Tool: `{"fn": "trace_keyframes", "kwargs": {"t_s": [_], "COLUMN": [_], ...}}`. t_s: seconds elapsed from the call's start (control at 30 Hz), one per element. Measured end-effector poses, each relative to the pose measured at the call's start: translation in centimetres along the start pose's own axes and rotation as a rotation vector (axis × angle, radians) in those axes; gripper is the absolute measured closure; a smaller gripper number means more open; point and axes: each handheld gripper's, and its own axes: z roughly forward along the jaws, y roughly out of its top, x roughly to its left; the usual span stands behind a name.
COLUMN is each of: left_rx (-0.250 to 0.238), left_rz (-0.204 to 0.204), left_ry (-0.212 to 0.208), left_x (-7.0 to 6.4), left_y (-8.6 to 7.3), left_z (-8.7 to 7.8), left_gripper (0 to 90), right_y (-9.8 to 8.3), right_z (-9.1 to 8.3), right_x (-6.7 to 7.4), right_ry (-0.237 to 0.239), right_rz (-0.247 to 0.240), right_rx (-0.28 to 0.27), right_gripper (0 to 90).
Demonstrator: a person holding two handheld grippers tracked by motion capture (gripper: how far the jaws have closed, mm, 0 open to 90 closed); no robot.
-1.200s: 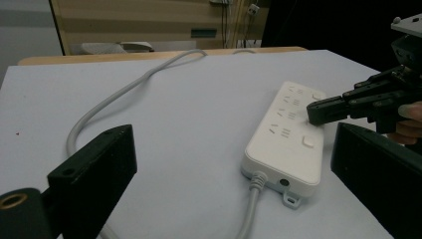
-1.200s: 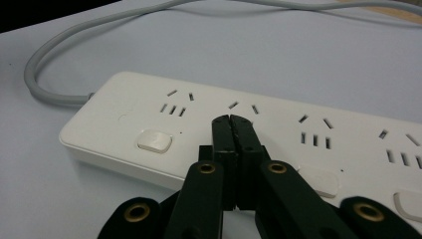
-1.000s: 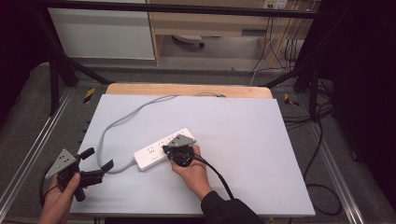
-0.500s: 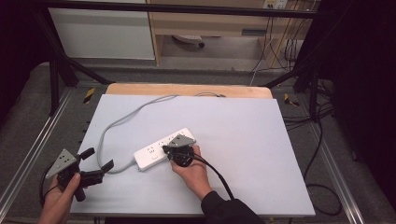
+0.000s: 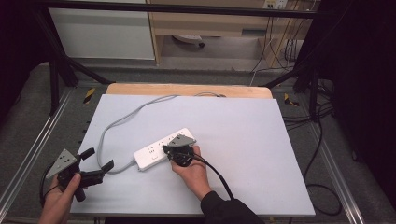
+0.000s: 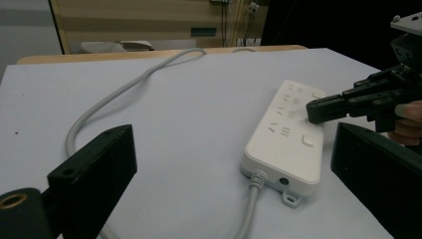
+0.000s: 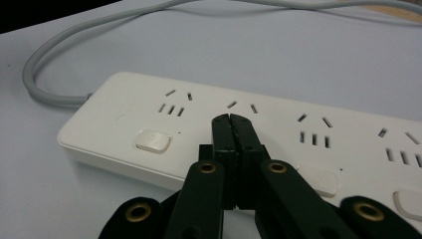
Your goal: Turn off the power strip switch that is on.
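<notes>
A white power strip lies on the pale table top, its grey cable curving to the far edge. My right gripper is shut with nothing between its jaws, and its tips rest over the strip's top face. The right gripper view shows the closed tips just above the sockets, between two white switch buttons. My left gripper is open at the table's near left corner, apart from the strip. The left gripper view has the power strip and the right gripper ahead of its wide jaws.
The cable loops across the left half of the table. A wooden edge borders the far side. Black frame legs and floor cables surround the table.
</notes>
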Motion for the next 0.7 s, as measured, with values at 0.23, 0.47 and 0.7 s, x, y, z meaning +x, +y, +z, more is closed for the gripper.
{"fn": "trace_keyframes", "kwargs": {"t_s": [0.23,0.47,0.7], "left_rx": [0.001,0.003,0.004], "left_rz": [-0.003,-0.001,0.000], "left_ry": [0.002,0.001,0.002], "left_x": [-0.03,-0.04,-0.05], "left_y": [-0.02,-0.03,-0.03], "left_z": [0.02,0.02,0.03], "left_gripper": [4.3,4.3,4.3], "right_y": [0.03,0.07,0.05], "right_z": [-0.03,-0.02,0.04], "right_x": [0.02,-0.13,-0.12], "right_ry": [-0.001,0.007,0.005], "right_rz": [0.007,0.016,0.016], "right_rx": [0.005,0.012,0.016], "right_gripper": [90.0,90.0,90.0]}}
